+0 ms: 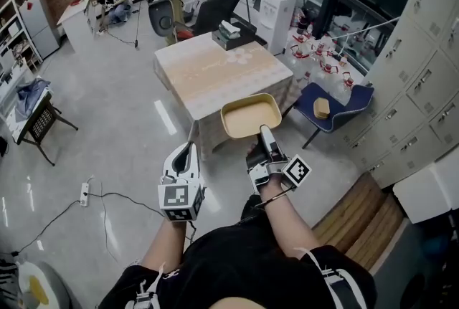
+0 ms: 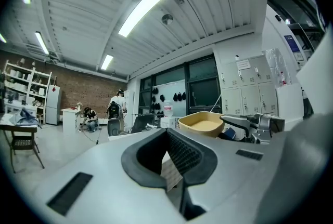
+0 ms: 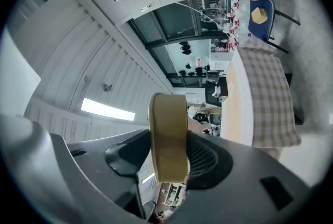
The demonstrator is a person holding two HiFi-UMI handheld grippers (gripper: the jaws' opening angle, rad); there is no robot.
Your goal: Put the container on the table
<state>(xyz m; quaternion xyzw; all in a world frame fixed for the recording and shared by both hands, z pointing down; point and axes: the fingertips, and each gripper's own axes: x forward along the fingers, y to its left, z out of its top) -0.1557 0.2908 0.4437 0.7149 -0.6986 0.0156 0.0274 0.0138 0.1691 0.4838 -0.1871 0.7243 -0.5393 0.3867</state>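
A shallow tan container [image 1: 251, 116] hangs in the air at the near right corner of the table [image 1: 208, 71], which has a beige top and a checked cloth. My right gripper [image 1: 264, 137] is shut on the container's near rim; in the right gripper view the container's wall [image 3: 169, 129] stands edge-on between the jaws of the right gripper [image 3: 170, 158], with the table [image 3: 244, 98] beyond. My left gripper [image 1: 183, 160] hangs lower left over the floor, shut and holding nothing. In the left gripper view the left gripper [image 2: 170, 158] faces the room, the container [image 2: 204, 123] to its right.
A dark box [image 1: 233, 34] lies at the table's far edge. A blue chair [image 1: 337, 103] carrying a tan object [image 1: 322, 107] stands right of the table, with lockers [image 1: 423, 78] behind. A power strip [image 1: 84, 193] and cable lie on the floor at left.
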